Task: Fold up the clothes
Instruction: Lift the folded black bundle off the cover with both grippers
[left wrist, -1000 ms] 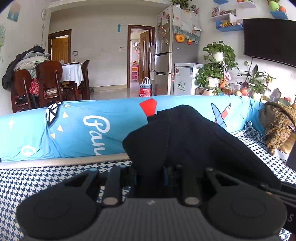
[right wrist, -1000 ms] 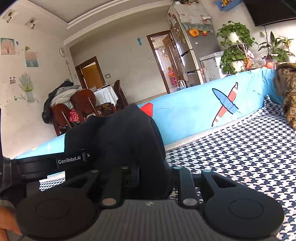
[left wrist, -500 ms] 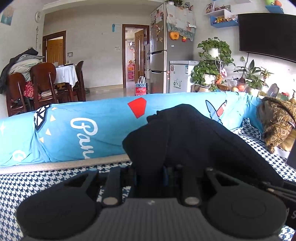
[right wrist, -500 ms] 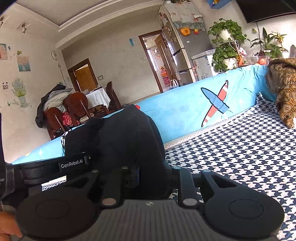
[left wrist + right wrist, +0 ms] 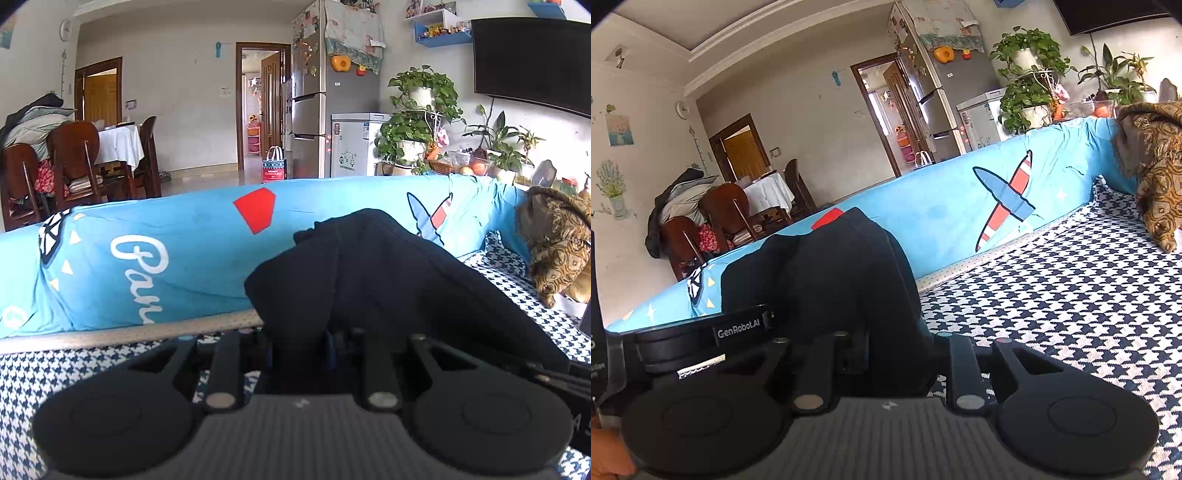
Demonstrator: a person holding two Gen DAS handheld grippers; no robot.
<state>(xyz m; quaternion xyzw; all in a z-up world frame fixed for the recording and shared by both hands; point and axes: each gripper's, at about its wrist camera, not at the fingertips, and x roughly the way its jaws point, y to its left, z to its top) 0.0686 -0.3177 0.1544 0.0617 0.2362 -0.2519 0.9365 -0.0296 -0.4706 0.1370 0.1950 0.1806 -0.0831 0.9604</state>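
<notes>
we hold a bunched black fabric garment [image 5: 388,280] clamped in both our left gripper [image 5: 301,354] and right gripper [image 5: 886,354], lifted above the navy-and-white houndstooth cover [image 5: 1071,302], before the bright blue printed sheet [image 5: 177,258].

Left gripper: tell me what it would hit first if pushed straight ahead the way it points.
The left gripper is already shut on the dark garment, which fills its line. Beyond that cloth, probably the blue sofa back; depth is unclear.

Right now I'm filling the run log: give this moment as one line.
step: fold in progress | left claw: shut on dark garment | right claw: shut on dark garment | surface: houndstooth cover
</notes>
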